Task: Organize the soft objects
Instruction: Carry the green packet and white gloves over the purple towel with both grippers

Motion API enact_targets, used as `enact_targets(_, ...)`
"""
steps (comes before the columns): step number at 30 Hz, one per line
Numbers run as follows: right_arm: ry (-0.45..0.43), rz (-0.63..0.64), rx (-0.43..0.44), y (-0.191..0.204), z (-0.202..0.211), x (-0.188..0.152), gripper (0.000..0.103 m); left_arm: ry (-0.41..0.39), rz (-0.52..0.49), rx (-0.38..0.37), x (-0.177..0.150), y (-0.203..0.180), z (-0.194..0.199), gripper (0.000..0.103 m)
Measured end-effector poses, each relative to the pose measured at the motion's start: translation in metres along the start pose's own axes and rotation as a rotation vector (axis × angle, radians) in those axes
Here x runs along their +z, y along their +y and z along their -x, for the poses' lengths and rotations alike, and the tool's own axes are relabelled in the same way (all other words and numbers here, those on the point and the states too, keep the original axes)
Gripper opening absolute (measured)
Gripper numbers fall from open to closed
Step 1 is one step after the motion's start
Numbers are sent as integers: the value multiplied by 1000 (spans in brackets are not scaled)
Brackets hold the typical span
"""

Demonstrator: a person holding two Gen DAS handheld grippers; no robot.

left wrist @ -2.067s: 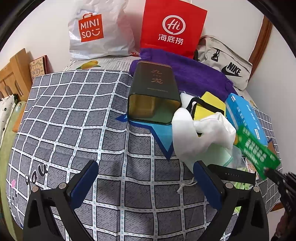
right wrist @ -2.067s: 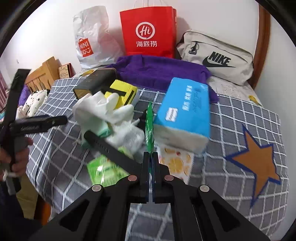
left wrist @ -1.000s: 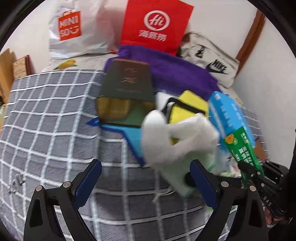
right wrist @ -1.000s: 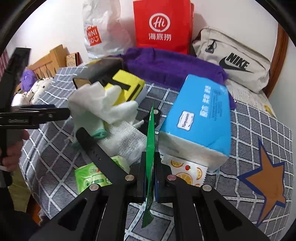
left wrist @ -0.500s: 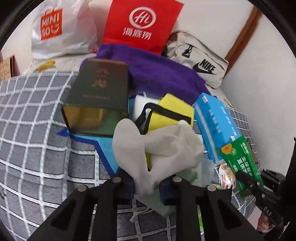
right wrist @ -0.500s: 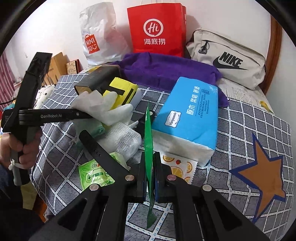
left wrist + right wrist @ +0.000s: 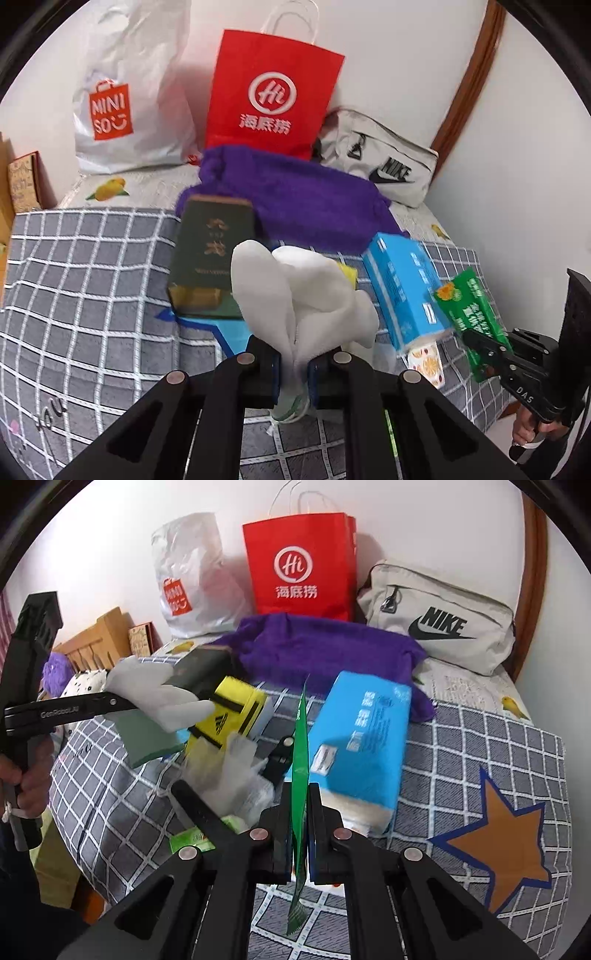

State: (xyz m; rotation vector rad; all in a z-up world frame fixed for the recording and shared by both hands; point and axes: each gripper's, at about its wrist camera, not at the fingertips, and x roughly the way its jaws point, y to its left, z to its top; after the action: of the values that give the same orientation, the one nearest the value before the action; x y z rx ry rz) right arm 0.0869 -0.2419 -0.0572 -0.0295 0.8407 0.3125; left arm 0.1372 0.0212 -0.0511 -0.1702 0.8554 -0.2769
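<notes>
Grey checked bedspread [image 7: 480, 746] fills both of my views. My left gripper [image 7: 293, 373] is clamped on the white cloth [image 7: 295, 295], which is lifted off the bed and hides most of the yellow pouch [image 7: 229, 709] behind it. My right gripper [image 7: 300, 834] pinches the green sachet [image 7: 301, 746], which I see only edge-on. Just beside it lies the blue tissue pack [image 7: 362, 738]; the dark green box [image 7: 210, 251] is blurred

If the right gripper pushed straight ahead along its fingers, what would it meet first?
Probably the blue tissue pack, just right of the line from the right gripper, which is shut on a green packet; depth is unclear.
</notes>
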Motion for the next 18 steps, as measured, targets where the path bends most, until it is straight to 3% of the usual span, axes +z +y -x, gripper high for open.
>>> enact_targets(18,-54,-74,-49,-40,-26,80,6,-60,-1,83,78,12,6,11)
